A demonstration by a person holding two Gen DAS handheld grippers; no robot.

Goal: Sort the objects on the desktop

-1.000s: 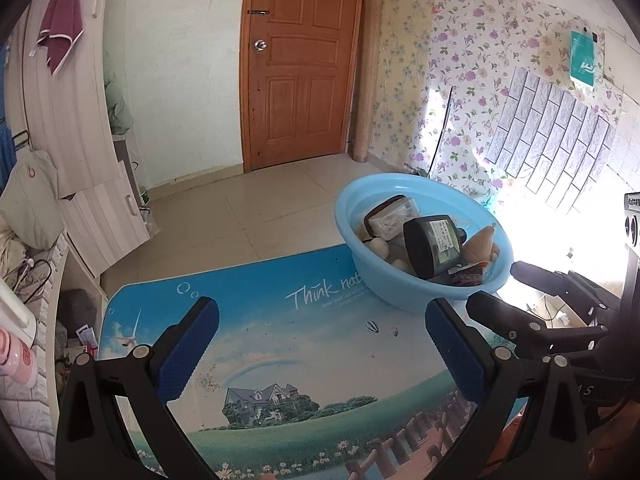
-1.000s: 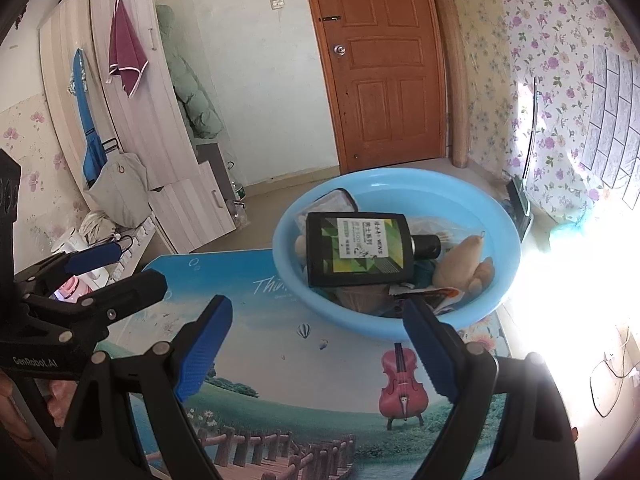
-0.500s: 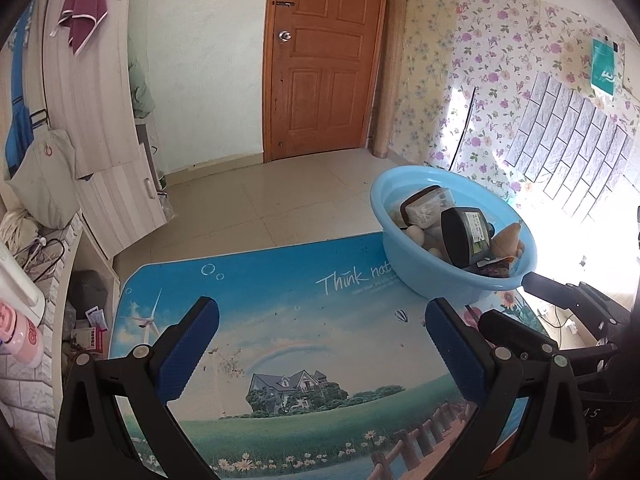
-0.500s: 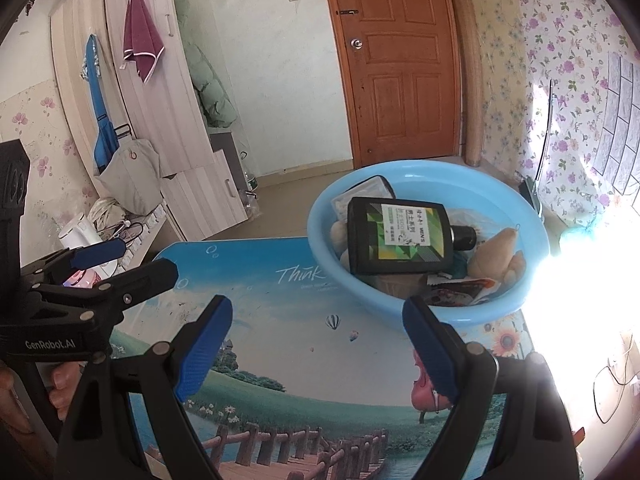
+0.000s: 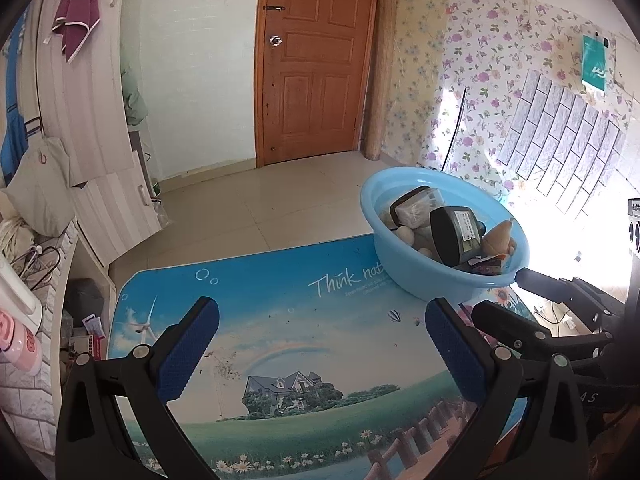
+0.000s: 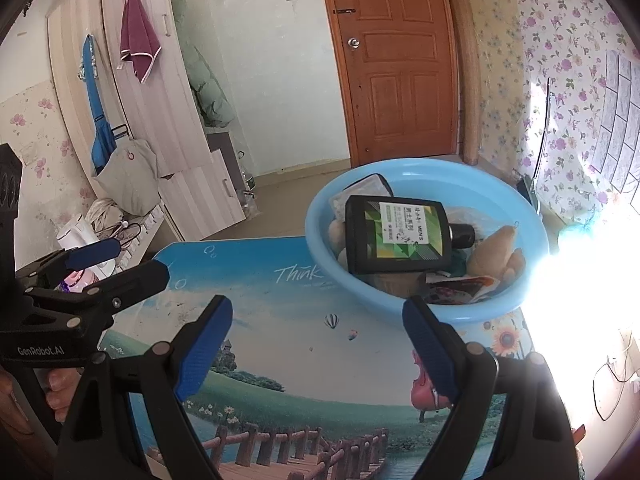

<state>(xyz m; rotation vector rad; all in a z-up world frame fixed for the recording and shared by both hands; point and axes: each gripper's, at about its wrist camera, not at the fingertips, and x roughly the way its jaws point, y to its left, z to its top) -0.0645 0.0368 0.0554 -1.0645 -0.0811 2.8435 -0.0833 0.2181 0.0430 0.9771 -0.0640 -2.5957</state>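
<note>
A light blue basin [image 5: 404, 276] stands at the far right end of the table; it also shows in the right wrist view [image 6: 476, 312]. It holds a black bottle with a green label [image 6: 394, 238], [image 5: 454, 234], a clear-topped dark box [image 5: 414, 208], a tan plush toy [image 6: 494, 252] and small packets. My left gripper [image 5: 320, 350] is open and empty over the picture mat, short of the basin. My right gripper [image 6: 318, 346] is open and empty, just in front of the basin.
The table wears a blue landscape mat [image 5: 280, 332]. A wooden door [image 5: 316, 60] and tiled floor lie beyond. Wardrobe and hanging bags [image 6: 124, 176] are at left, cluttered shelf [image 5: 24, 280] beside the table. Strong glare at right.
Both grippers have drawn back from the basin, which now looks smaller and farther. More of the mat shows. Both stay open and empty.
</note>
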